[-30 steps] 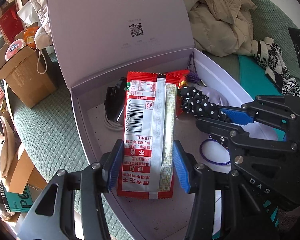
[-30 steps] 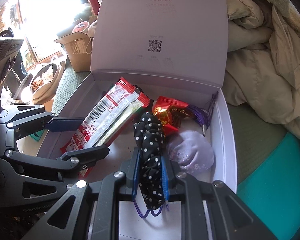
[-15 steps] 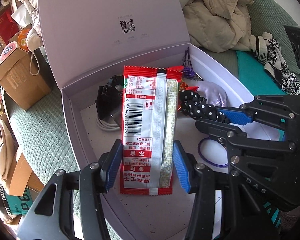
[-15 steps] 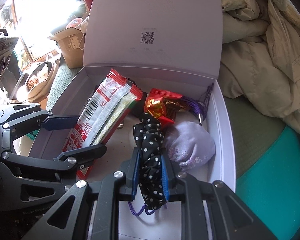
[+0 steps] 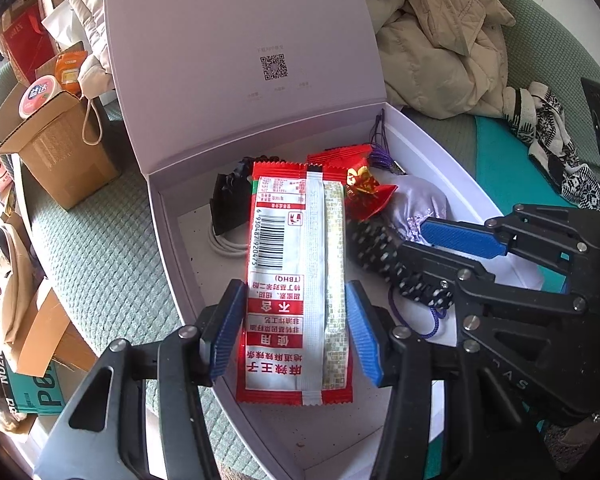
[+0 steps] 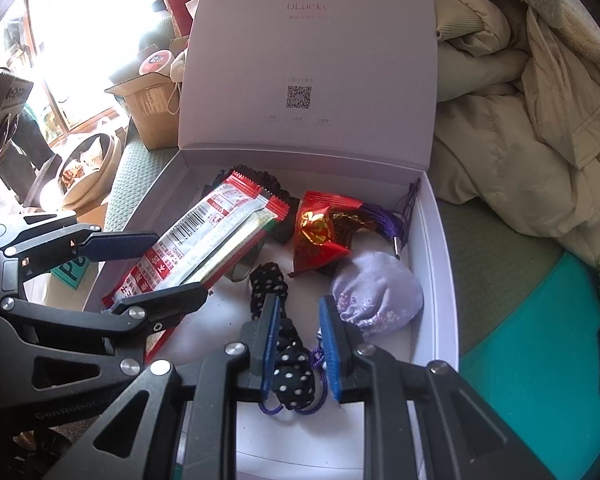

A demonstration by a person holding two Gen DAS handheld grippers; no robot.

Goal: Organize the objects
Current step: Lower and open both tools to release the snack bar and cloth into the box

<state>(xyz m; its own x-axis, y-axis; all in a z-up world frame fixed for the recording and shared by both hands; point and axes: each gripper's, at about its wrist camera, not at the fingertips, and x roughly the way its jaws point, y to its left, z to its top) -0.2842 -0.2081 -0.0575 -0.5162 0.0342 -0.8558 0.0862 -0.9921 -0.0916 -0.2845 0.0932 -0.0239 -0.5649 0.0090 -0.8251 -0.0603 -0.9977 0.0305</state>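
A pale lilac box (image 5: 172, 216) with its lid raised lies on a green cushion. My left gripper (image 5: 294, 332) is shut on a red-and-white snack packet (image 5: 296, 280) and holds it over the box; the packet also shows in the right wrist view (image 6: 204, 248). My right gripper (image 6: 298, 342) is open, its jaws on either side of a black polka-dot scrunchie (image 6: 288, 368) that lies on the box floor. A red candy wrapper (image 6: 320, 232), a lilac pouch (image 6: 376, 296) and a purple cord (image 6: 396, 224) lie inside the box.
A black item and a white cable (image 5: 224, 240) lie in the box's back left. A cardboard box (image 5: 56, 148) stands to the left. A beige jacket (image 6: 520, 120) is piled to the right. A teal mat (image 6: 540, 340) lies beside the box.
My right gripper has opened and let go of the polka-dot scrunchie, which now lies in the box. Both grippers have drawn back a little. The left still grips the packet.
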